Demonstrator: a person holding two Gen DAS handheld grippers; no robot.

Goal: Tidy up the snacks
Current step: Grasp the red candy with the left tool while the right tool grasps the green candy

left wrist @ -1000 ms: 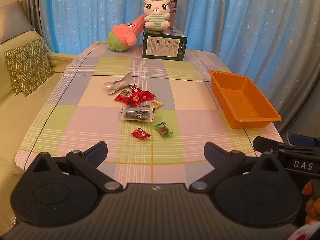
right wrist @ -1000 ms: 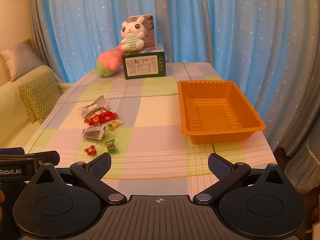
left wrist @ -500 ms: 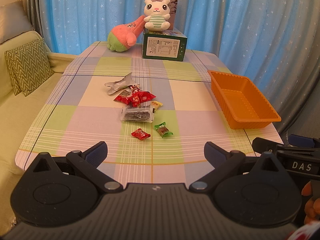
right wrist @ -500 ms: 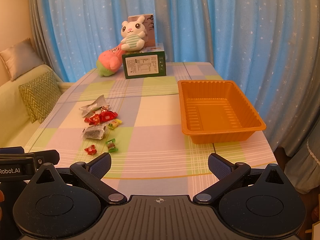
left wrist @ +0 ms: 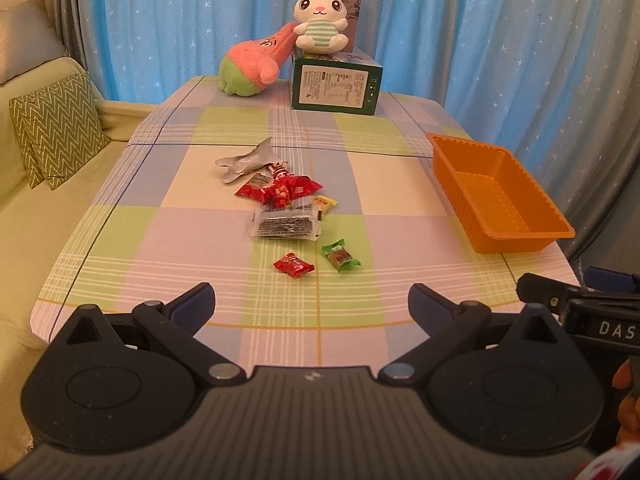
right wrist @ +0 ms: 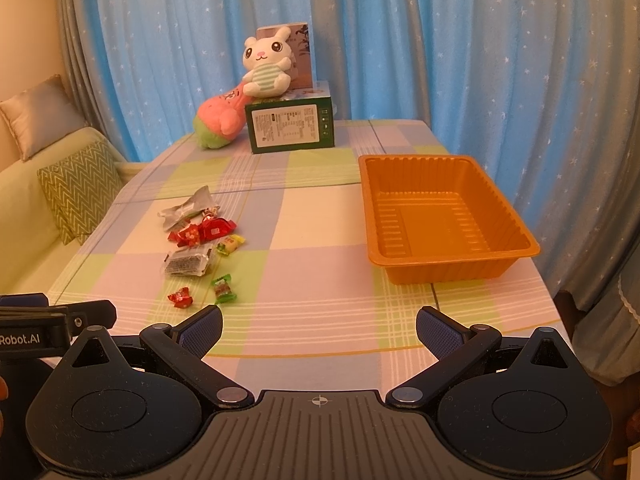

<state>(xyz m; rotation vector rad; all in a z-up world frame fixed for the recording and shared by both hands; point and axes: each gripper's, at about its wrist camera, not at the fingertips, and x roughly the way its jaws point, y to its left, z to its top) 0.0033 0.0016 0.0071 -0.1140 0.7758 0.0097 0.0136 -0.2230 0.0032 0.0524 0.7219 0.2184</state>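
Left hand-held gripper [left wrist: 311,304] spread wide, nothing between its blue pads, poised above the near edge of the checked surface [left wrist: 192,240]. Right hand-held gripper [right wrist: 319,326] likewise spread and unloaded, over the same near edge, further toward the orange tray [right wrist: 448,216]. Part of each gripper's body visible at the margin of the other's view, cut off by the frame.

Snacks scattered in a loose cluster left of centre on the surface, well apart from the tray. Nearest: a small red candy [left wrist: 293,265] and a green candy [left wrist: 340,256], lying close together but not touching. Behind them a clear packet with dark contents [left wrist: 286,226], label too small to read. Beyond it a small yellow candy [left wrist: 325,202], just beside the packet's far corner. Further back, red wrappers [left wrist: 280,190] bunched and overlapping, count hard to tell. Furthest, a crumpled silver wrapper [left wrist: 246,162], partly overlapped by the red ones.

Tray at the right edge of the surface, holding no snacks.

At the far end, a green box [left wrist: 335,86] with a white plush rabbit [left wrist: 320,20] seated on top, half hiding another box behind; a pink-and-green plush [left wrist: 250,64] leaning against them.
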